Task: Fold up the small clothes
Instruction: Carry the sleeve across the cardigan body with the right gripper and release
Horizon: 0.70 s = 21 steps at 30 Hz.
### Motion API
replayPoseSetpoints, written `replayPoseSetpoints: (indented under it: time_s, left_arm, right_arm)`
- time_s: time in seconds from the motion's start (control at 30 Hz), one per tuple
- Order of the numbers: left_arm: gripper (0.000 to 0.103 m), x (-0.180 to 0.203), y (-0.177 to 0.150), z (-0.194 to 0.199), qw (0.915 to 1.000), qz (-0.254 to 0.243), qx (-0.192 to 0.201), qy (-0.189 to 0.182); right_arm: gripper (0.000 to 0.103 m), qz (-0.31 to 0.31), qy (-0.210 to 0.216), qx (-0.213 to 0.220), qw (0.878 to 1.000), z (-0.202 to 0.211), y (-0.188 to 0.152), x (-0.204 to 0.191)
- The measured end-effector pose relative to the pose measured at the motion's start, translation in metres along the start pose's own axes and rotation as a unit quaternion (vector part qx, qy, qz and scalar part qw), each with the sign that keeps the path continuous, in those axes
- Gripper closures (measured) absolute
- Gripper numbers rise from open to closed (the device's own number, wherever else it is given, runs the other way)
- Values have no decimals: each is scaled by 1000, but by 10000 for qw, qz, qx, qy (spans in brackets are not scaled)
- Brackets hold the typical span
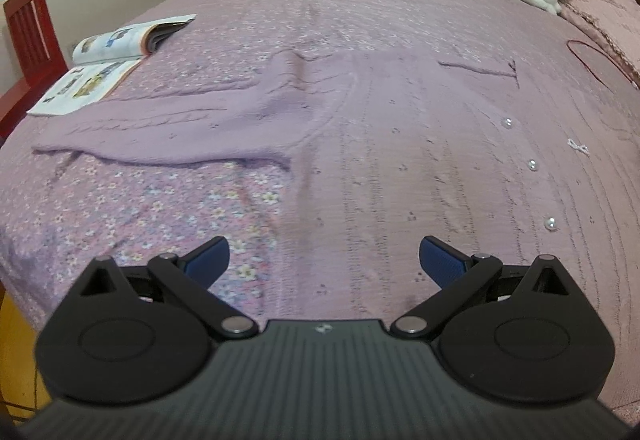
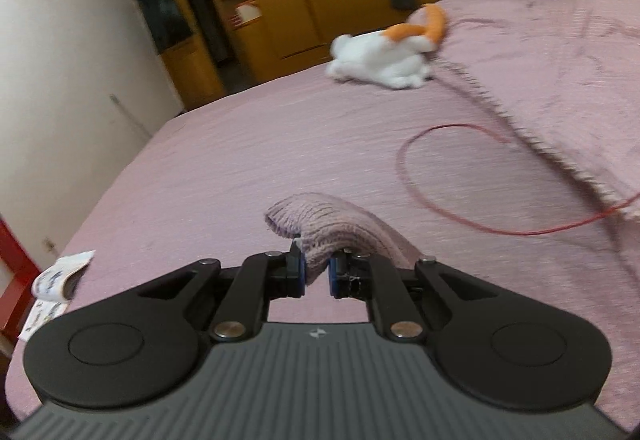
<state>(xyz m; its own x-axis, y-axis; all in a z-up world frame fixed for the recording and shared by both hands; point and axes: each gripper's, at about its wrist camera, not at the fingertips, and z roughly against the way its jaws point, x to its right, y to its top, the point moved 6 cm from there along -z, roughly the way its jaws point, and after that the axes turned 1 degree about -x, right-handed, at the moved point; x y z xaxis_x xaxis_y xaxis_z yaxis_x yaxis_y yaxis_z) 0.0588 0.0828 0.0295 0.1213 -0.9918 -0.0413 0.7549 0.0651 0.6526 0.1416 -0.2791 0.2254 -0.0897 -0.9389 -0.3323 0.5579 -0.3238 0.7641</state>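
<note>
Mid-fold: the right claw (image 2: 318,274) pinches the lilac knitted cardigan's cuff (image 2: 320,228) (left claw (image 1: 324,260) wide, empty), next laying it across the body.

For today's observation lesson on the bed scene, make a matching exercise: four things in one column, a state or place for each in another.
Things:
1. left gripper
2. right gripper
3. open magazine
4. plush toy

States:
A. lies near the headboard
B. shut on a knitted sleeve
C. open, holding nothing
D. lies at the bed's edge by a red chair

Pairs: 1-C, 2-B, 3-D, 4-A
</note>
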Motion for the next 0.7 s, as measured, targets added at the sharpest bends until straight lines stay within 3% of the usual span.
replayPoseSetpoints:
  time_s: [0.4, 0.7]
  left_arm:
    - [0, -48, -1, 8, 9991, 391, 115, 123]
    - [0, -60, -6, -1, 9989, 453, 45, 68]
  right_arm:
    - [92, 354, 877, -558, 9939, -57, -62, -154]
    - [92, 627, 883, -1027, 9888, -142, -138, -225]
